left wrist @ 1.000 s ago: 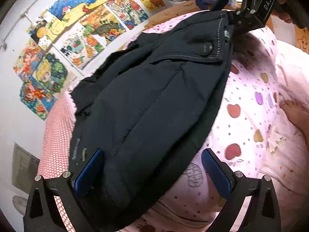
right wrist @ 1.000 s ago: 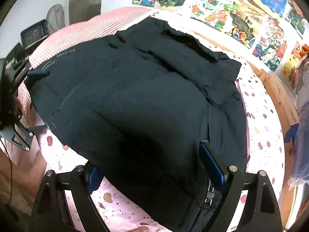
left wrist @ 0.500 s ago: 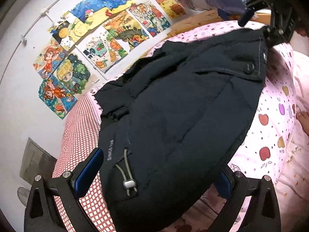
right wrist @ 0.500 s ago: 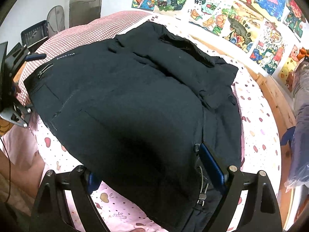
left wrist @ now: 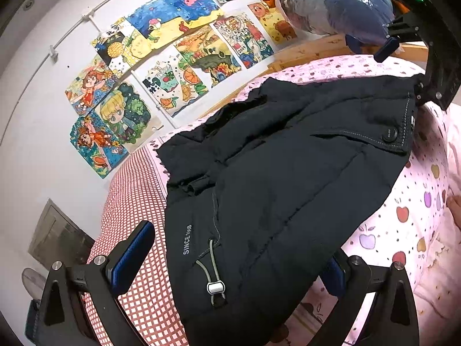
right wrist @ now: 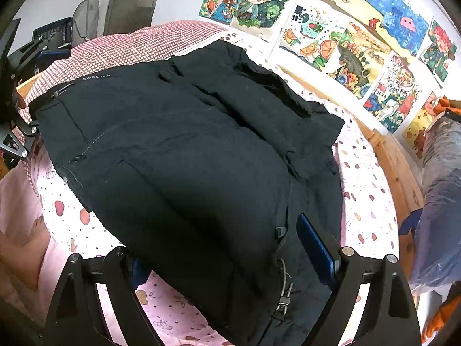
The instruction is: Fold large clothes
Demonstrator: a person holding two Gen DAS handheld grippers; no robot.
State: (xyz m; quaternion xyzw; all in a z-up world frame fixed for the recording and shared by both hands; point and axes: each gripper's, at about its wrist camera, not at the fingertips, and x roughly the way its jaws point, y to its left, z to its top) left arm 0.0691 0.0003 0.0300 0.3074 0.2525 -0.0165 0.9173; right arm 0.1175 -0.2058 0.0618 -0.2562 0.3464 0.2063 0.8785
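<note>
A dark padded jacket (left wrist: 288, 190) lies spread on the bed (left wrist: 409, 207), over a pink fruit-print sheet and partly over a red checked pillow (left wrist: 135, 201) at one end. The left tongs (left wrist: 233, 262) stand spread, hem and drawcord toggle (left wrist: 215, 287) lying between the pads, which do not visibly press on the cloth. The right tongs (right wrist: 230, 256) stand spread too, with the opposite hem corner between them; the near pad is buried under fabric, so contact there cannot be confirmed.

The jacket looks bulky, soft and springy, likely to slump and puff back open once folded. Its smooth shell may slip, so the stitched hem or the placket by the snap button (left wrist: 389, 136) should give firmer hold than the quilted middle.

The sleeves and collar bunch together at the far side and are hard to separate. A bare foot (right wrist: 40, 230) shows beside the bed.
</note>
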